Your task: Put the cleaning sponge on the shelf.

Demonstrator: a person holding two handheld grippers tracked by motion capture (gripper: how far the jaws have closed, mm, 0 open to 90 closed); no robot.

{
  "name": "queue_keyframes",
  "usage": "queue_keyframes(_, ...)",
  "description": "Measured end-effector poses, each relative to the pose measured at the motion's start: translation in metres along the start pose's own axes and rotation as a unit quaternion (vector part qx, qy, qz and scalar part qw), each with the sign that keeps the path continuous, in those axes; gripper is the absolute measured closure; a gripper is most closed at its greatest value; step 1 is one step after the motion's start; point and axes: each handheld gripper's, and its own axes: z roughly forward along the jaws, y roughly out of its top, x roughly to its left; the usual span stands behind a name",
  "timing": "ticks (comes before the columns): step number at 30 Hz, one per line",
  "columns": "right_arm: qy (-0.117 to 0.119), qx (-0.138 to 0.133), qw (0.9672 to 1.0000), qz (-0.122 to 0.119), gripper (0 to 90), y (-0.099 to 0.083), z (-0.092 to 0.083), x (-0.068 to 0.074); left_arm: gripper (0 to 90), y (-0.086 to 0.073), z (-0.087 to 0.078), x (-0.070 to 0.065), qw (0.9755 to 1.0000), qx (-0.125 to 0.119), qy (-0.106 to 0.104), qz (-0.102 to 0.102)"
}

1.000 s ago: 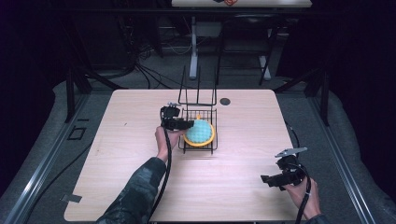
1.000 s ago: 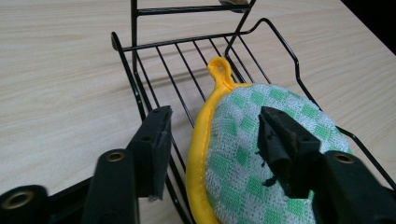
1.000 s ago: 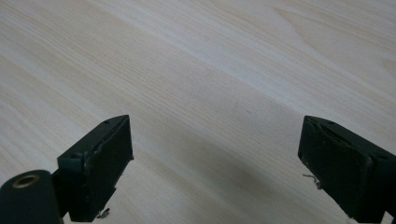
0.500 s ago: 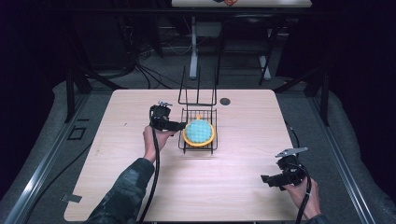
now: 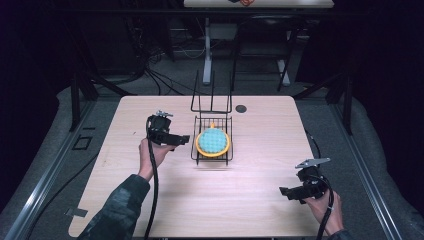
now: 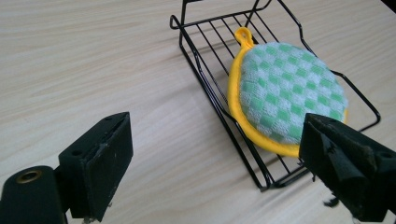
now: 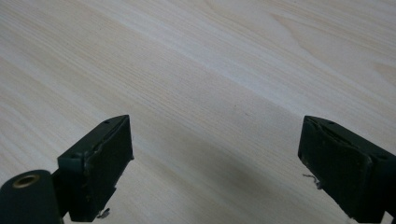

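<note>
Held both wide open: left gripper (image 5: 184, 140) just beside rack (image 5: 196, 150), right gripper (image 5: 286, 192) well apart, empty. Pad (image 6: 287, 98) lay in rack. Looked placed, released; next probably only clearing away.

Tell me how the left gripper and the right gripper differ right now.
The left gripper sits mid-table beside the black wire rack, while the right gripper stays near the table's front right corner. The left gripper looks at the round checked potholder lying in the rack; the right gripper faces bare wooden table. Both have jaws wide open and hold nothing.
</note>
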Motion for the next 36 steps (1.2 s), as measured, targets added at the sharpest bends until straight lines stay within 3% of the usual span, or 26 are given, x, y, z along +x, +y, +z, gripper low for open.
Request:
queue_keyframes(5, -0.002, -0.001, 1.0, -0.001, 9.7, 0.0, -0.002, 0.0, 7.3, -0.008, -0.022, -0.003, 0.9999, -0.003, -0.002, 0.011)
queue_keyframes(20, -0.004, -0.006, 1.0, -0.002, 9.8, 0.001, -0.002, 0.001, 0.2, -0.045, -0.062, -0.007, 0.9997, 0.007, -0.008, 0.022)
queue_keyframes(29, -0.005, -0.007, 1.0, -0.002, 9.8, 0.0, -0.003, 0.002, 0.1, -0.074, -0.073, -0.008, 0.9996, 0.015, -0.005, 0.025)
queue_keyframes(36, -0.005, -0.006, 1.0, -0.004, 9.8, 0.0, -0.003, 0.002, 0.0, -0.096, -0.072, -0.01, 0.9995, 0.022, -0.002, 0.022)
